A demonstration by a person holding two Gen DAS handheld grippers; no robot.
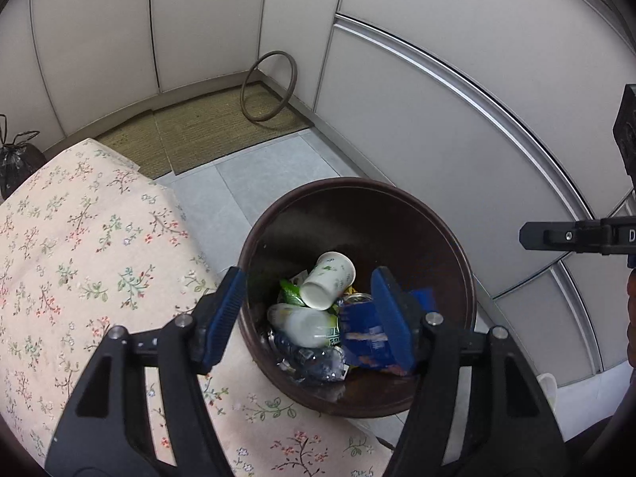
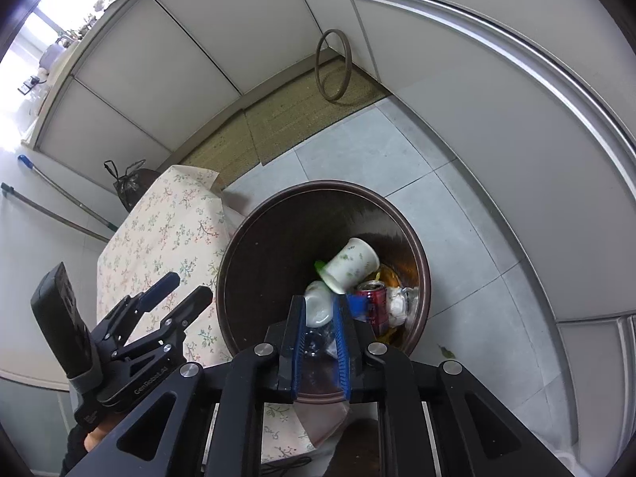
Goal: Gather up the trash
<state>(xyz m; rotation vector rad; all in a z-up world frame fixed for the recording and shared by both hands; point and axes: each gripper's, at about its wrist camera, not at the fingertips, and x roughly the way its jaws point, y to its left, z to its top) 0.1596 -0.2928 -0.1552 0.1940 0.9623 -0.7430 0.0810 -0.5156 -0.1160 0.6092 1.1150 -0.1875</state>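
A dark brown round trash bin (image 1: 449, 238) stands on the floor beside a table; it also shows in the right wrist view (image 2: 246, 254). Inside lie a white floral paper cup (image 1: 328, 280) (image 2: 349, 264), a red can (image 2: 371, 302), a clear crushed plastic bottle (image 1: 314, 357), a blue wrapper (image 1: 365, 334) and other litter. My left gripper (image 1: 308, 314) is open and empty above the bin's near rim; it also shows in the right wrist view (image 2: 175, 288). My right gripper (image 2: 320, 346) hangs over the bin, jaws a narrow gap apart with nothing between them.
A table with a floral cloth (image 1: 79, 246) (image 2: 159, 234) touches the bin's left side. A brown ring (image 1: 268, 85) leans on the wall over a woven mat (image 1: 206, 131). A tied black bag (image 1: 18, 163) sits behind the table. Mop handles (image 2: 63, 198) lean left.
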